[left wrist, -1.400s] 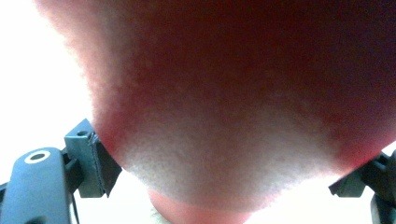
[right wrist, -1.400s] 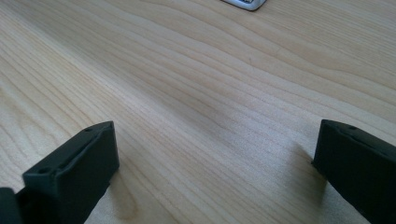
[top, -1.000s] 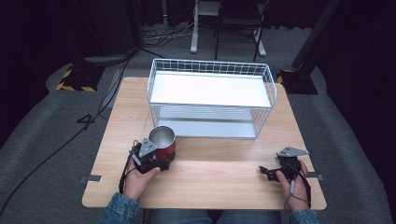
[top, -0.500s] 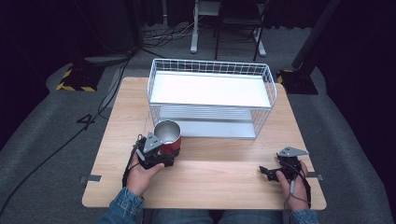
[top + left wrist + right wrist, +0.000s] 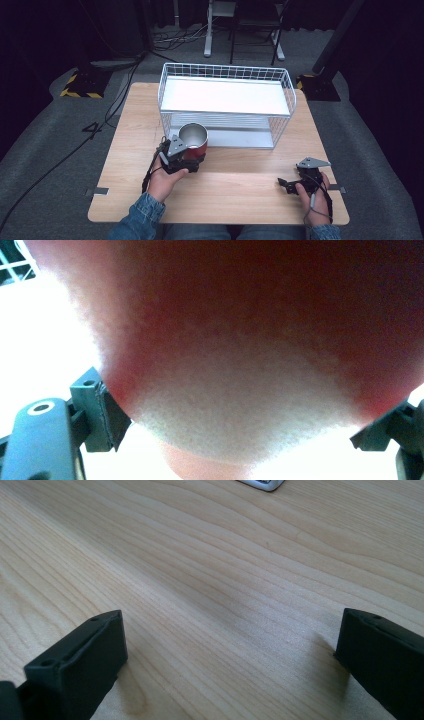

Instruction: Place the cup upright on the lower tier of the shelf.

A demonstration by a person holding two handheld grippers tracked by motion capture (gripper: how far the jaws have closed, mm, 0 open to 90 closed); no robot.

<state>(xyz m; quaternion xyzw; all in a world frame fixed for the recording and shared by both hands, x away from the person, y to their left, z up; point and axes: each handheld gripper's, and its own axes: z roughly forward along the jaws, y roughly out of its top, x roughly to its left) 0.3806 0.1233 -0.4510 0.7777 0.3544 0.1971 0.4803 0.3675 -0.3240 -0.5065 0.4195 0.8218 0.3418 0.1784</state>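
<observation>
High view, left gripper (image 5: 184, 159): clenched on the red cup (image 5: 193, 140), jaws pressed to either side of its body.
Left gripper view: cup wall (image 5: 250, 350) crowds the lens, a black pad (image 5: 102, 412) against it at each side.
Cup, position: upright, open mouth up, held just in front of the wire rack (image 5: 226, 107), near its lower shelf.
Change: a second ago the cup sat farther back toward the person and more to the left; it has since travelled forward and right, toward the rack.
Meaning: looks like the carry is well under way, with the placing onto a shelf next.
Right gripper (image 5: 292, 185): jaws spread wide, holding nothing, resting low on the table (image 5: 240, 195), unmoved.
Right gripper view: bare wood (image 5: 210, 580) between the jaws.
</observation>
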